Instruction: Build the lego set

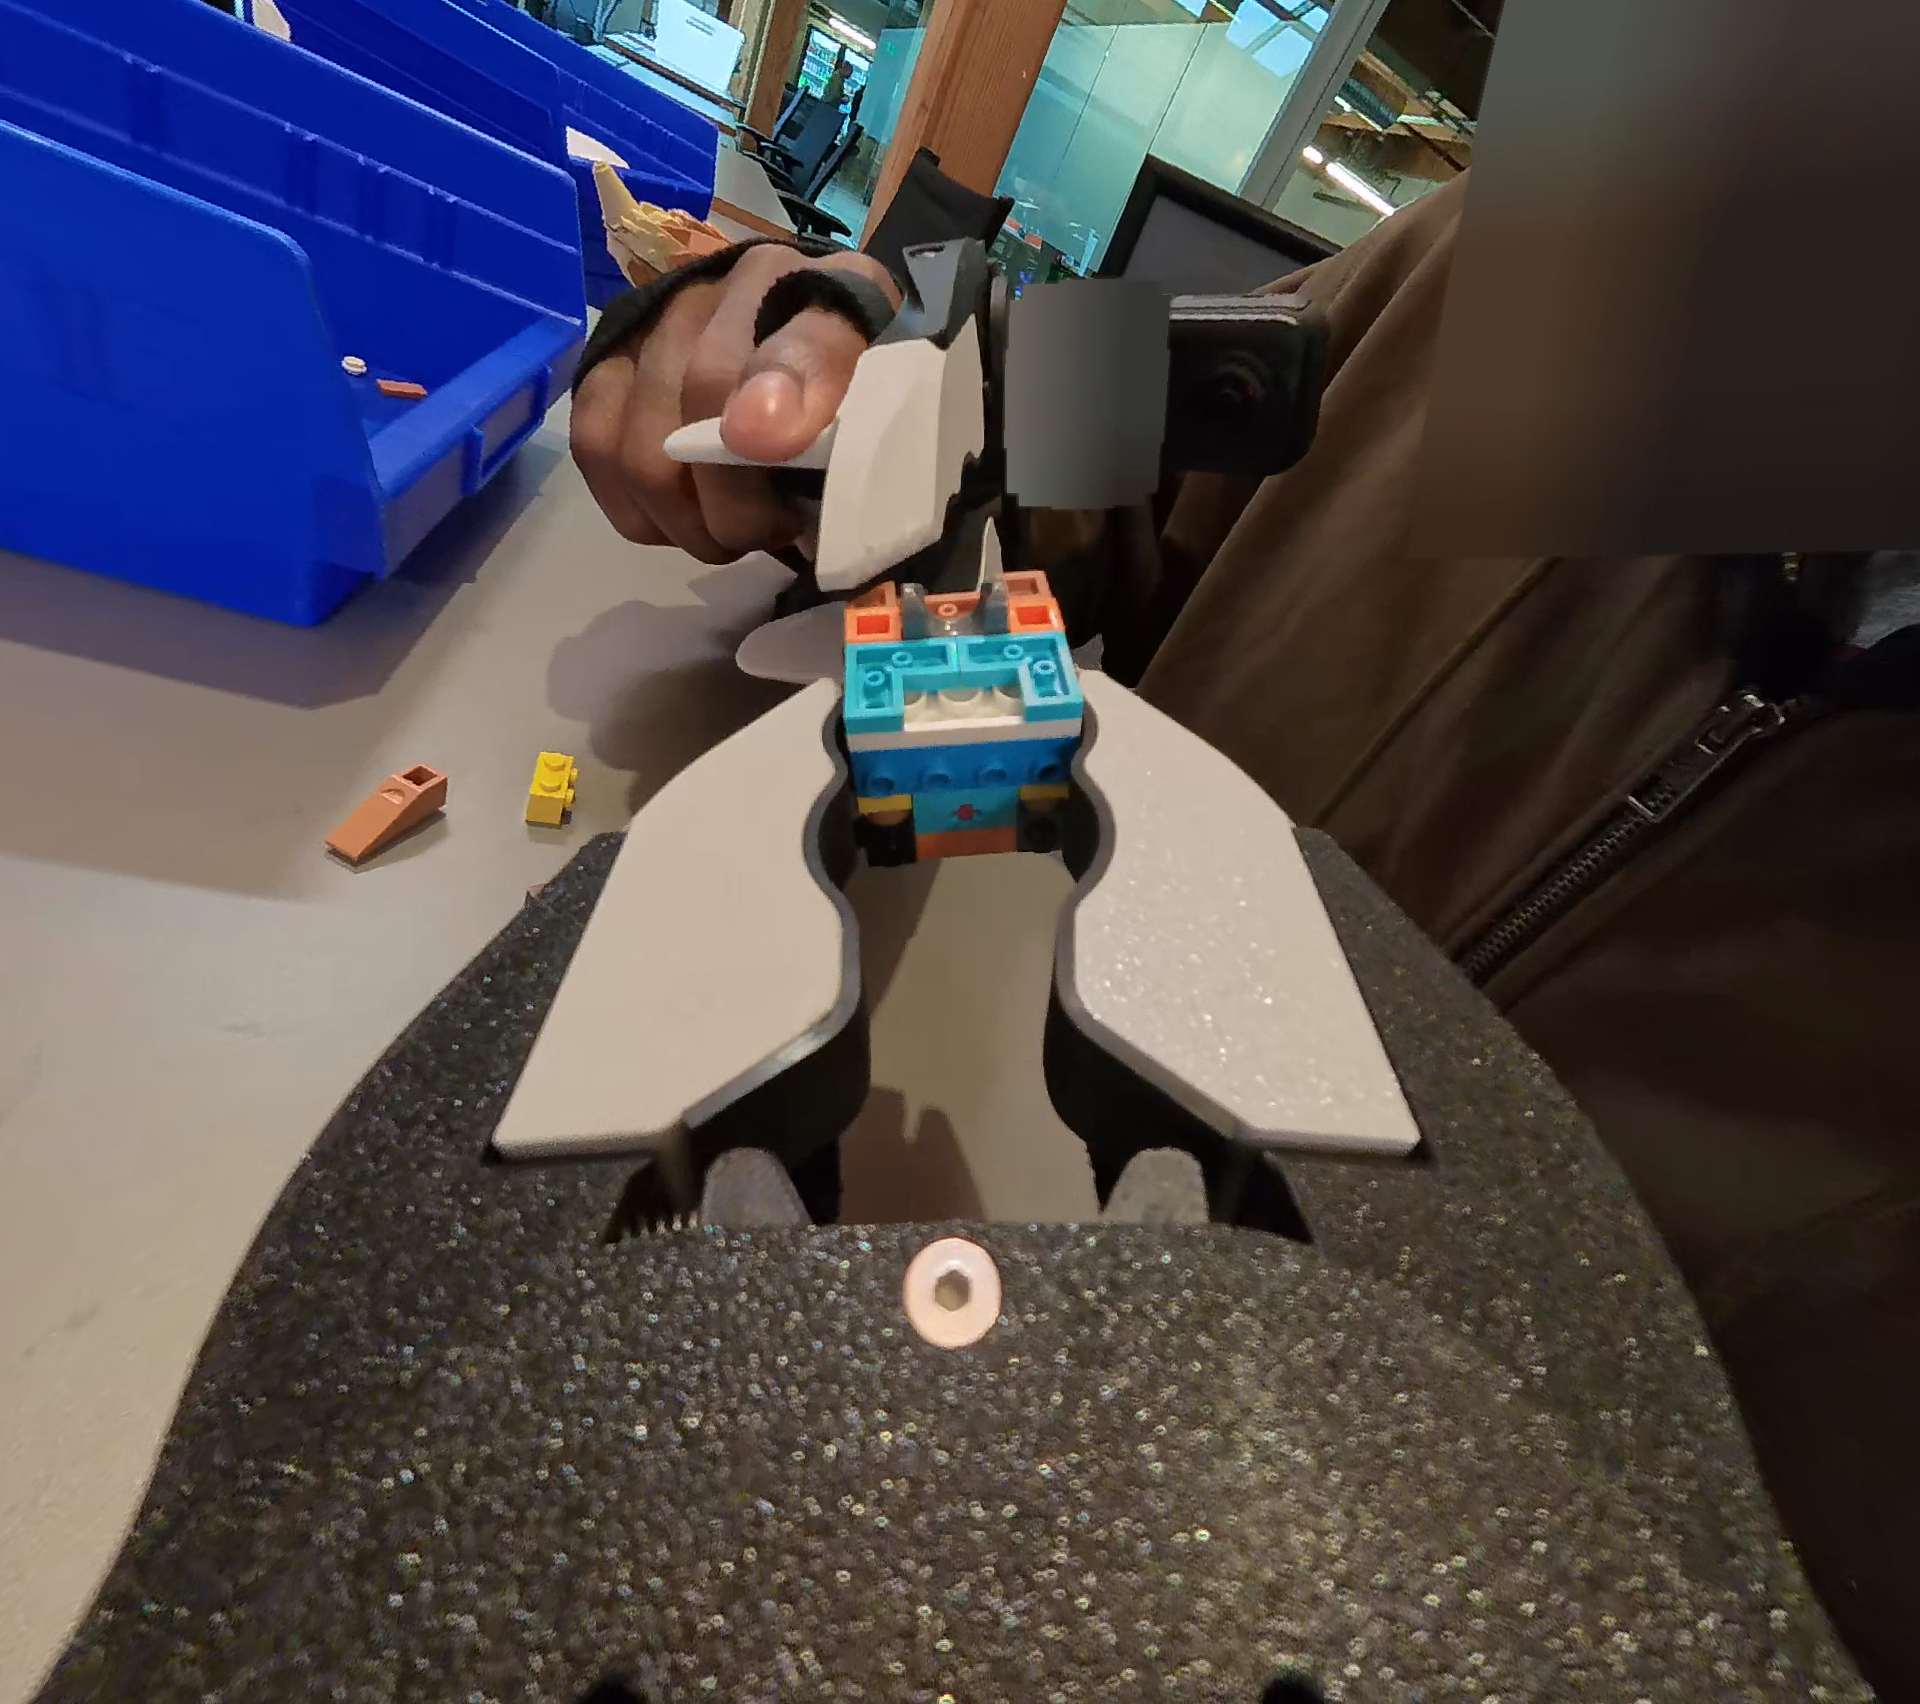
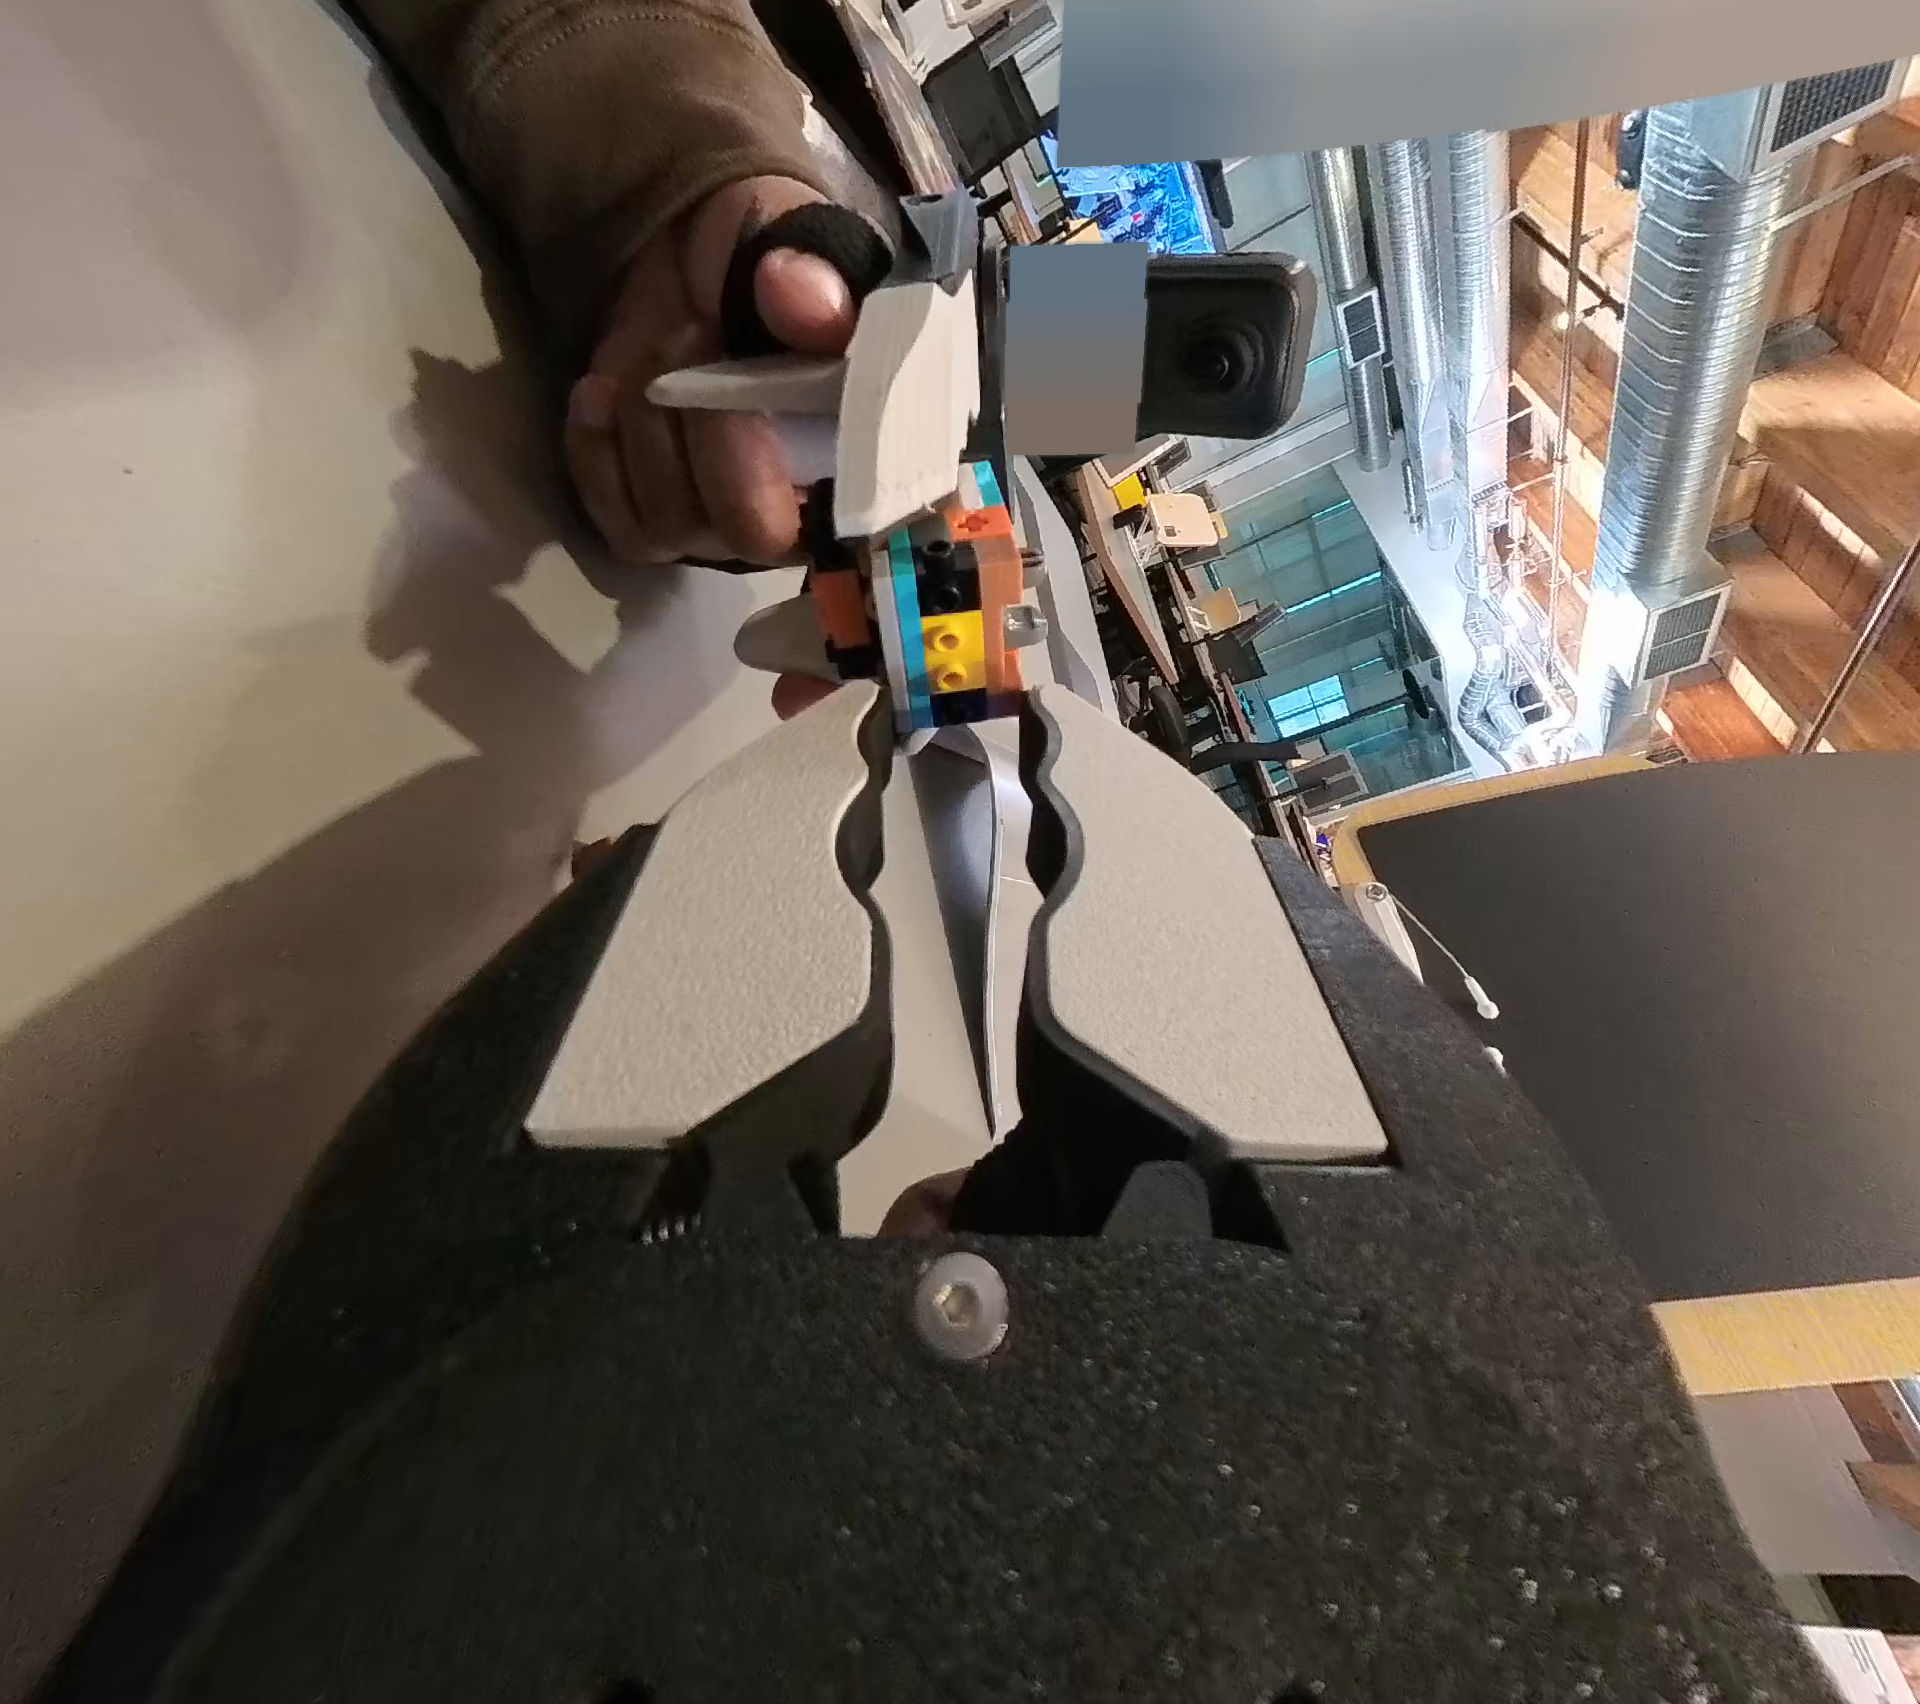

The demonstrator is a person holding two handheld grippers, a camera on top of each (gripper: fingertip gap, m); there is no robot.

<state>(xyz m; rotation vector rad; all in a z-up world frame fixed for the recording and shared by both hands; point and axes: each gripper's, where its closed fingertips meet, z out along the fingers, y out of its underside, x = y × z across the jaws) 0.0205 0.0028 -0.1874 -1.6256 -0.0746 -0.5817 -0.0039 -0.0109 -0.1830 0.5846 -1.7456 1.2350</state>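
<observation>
Both tools grip the model (image 1: 961, 719), left tool (image 1: 961, 755) clamped, right tool (image 2: 951, 719) pinching at 12 o'clock; steady, square pressure looks wise.

The left gripper (image 1: 961, 755) fills the lower centre of the left wrist view, its grey jaws closed in from both sides and gripping. Just above it, at frame centre, the right gripper (image 1: 904, 511) points down, held by a bare hand (image 1: 691, 418) with a black strap across the thumb. In the right wrist view the right gripper (image 2: 951, 719) has its jaws nearly together, tips pinching, facing the left gripper (image 2: 883, 449) and its hand (image 2: 675, 418) in a brown sleeve (image 2: 582, 23).
</observation>
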